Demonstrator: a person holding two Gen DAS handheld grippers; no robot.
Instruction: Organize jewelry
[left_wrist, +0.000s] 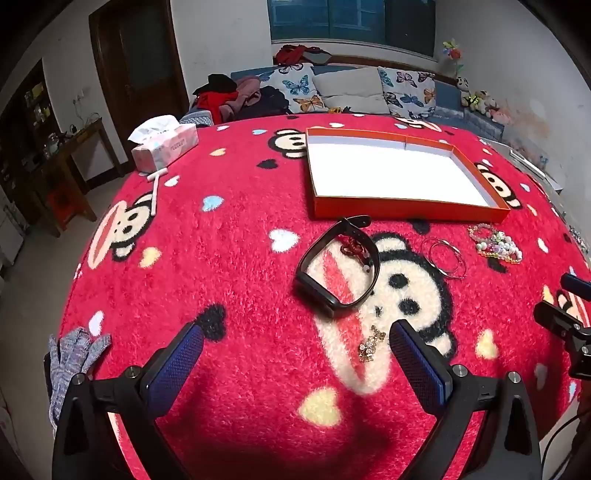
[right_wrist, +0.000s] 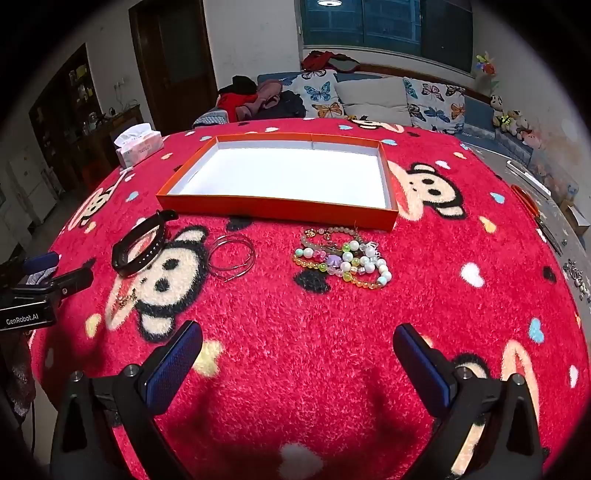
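Both claws, left claw (left_wrist: 295, 354) and right claw (right_wrist: 297, 354), are hanging released, grasping nothing. Brooch (left_wrist: 371, 344) is lying just inside the left claw's right finger; beads (right_wrist: 343, 258) are sitting ahead of the right claw, before the tray (right_wrist: 280, 210).

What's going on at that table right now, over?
Left gripper and right gripper open, empty. Orange tray empty; black band, wire hoops, beaded bracelets lie before it. Nothing blocking.

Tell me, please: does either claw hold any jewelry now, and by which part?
Nothing is held. The left claw and the right claw are both wide open above the red blanket, with no jewelry between their pads.
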